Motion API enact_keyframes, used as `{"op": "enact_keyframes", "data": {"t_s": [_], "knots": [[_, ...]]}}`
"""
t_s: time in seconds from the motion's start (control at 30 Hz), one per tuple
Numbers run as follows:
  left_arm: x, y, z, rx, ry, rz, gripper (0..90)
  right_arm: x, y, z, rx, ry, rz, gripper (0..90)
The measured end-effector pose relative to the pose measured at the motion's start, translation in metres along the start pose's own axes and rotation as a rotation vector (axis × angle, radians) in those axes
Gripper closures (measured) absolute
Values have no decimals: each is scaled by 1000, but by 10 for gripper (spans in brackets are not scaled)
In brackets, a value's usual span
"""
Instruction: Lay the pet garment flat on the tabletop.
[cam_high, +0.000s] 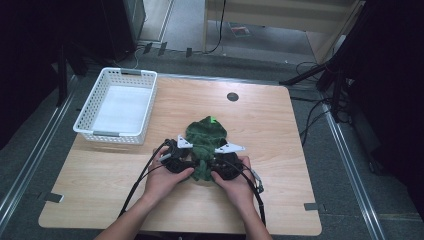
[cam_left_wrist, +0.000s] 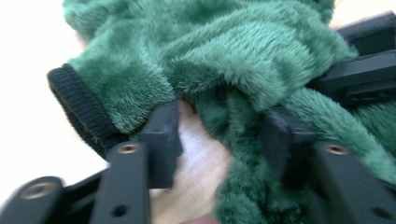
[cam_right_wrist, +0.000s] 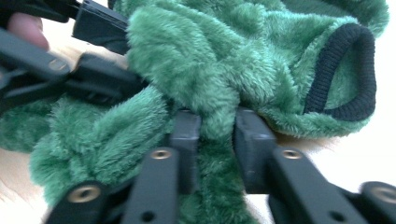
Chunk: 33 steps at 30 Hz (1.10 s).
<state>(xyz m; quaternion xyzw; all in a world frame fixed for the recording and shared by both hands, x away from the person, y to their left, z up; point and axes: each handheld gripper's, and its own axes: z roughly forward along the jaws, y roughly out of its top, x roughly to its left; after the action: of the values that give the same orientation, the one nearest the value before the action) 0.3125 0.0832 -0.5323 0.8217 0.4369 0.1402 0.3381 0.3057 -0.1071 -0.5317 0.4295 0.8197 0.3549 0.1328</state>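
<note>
both tongs (cam_high: 202, 159) meet green fleece (cam_high: 205, 137) on wooden table (cam_high: 280, 150).

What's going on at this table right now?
A person is working a fuzzy green garment on the wooden table with a gripper in each hand. The right gripper pinches a fold of the fabric. The left gripper has fabric between its jaws with a gap beside it, so it is not clearly clamped. A white basket sits at the left.

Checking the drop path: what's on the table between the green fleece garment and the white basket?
Nothing; the high view shows bare wood table between the green fleece garment and white basket.
</note>
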Motion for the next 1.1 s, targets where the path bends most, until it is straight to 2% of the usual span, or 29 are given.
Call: {"op": "enact_keyframes", "data": {"t_s": [0.07, 0.13, 0.2, 0.27, 0.3, 0.37, 0.43, 0.5, 0.53, 0.57, 0.6, 0.63, 0.67, 0.73, 0.8, 0.87, 0.93, 1.0, 1.07, 1.1], "knots": [[-1, -1, -1, -16, 0, 33, 682, 1, 0, -3, -19, -16, -13, 776], [1, -3, -3, -32, 20, 51, 813, 0, -1, -6, -38, -40, -23, 796], [2, -6, -8, -50, 49, 53, 851, -1, -2, -9, -51, -73, -32, 814], [3, -10, -10, -60, 87, 58, 863, -2, -4, -11, -38, -126, -64, 823], [4, -12, -10, -47, 81, 57, 863, -2, -6, -11, -27, -127, -74, 823], [5, -15, -7, -12, 38, 70, 847, -2, -10, -8, -8, -122, -93, 813], [6, -18, -7, -16, -13, 69, 760, -3, -12, -8, 9, -90, -100, 727], [7, -19, -10, -27, -25, 67, 627, -4, -12, -12, -8, -58, -109, 612], [9, -19, -11, -30, -35, 67, 564, -5, -11, -15, -18, -29, -105, 557], [11, -19, -13, -32, -67, 62, 524, -8, -11, -18, -28, 20, -95, 473], [15, -19, -14, -39, -113, 40, 499, -10, -10, -22, -48, 78, -85, 401], [19, -20, -15, -42, -148, 12, 480, -13, -11, -26, -70, 123, -77, 383], [22, -20, -16, -57, -164, -3, 463, -17, -11, -30, -91, 139, -66, 374], [29, -20, -21, -81, -199, -47, 450, -25, -11, -38, -126, 149, -33, 363], [35, -19, -26, -121, -218, -75, 453, -33, -8, -46, -182, 164, 12, 420], [38, -15, -28, -158, -209, -99, 473, -38, -2, -52, -241, 135, 48, 517], [38, -7, -26, -170, -169, -113, 502, -38, 7, -51, -258, 89, 72, 581], [36, 2, -20, -180, -129, -113, 515, -37, 18, -40, -238, 50, 53, 579], [35, 9, -12, -187, -96, -105, 524, -37, 27, -26, -217, 13, 32, 514], [34, 11, -6, -180, -86, -95, 526, -39, 31, -17, -194, -16, 42, 491]]}}
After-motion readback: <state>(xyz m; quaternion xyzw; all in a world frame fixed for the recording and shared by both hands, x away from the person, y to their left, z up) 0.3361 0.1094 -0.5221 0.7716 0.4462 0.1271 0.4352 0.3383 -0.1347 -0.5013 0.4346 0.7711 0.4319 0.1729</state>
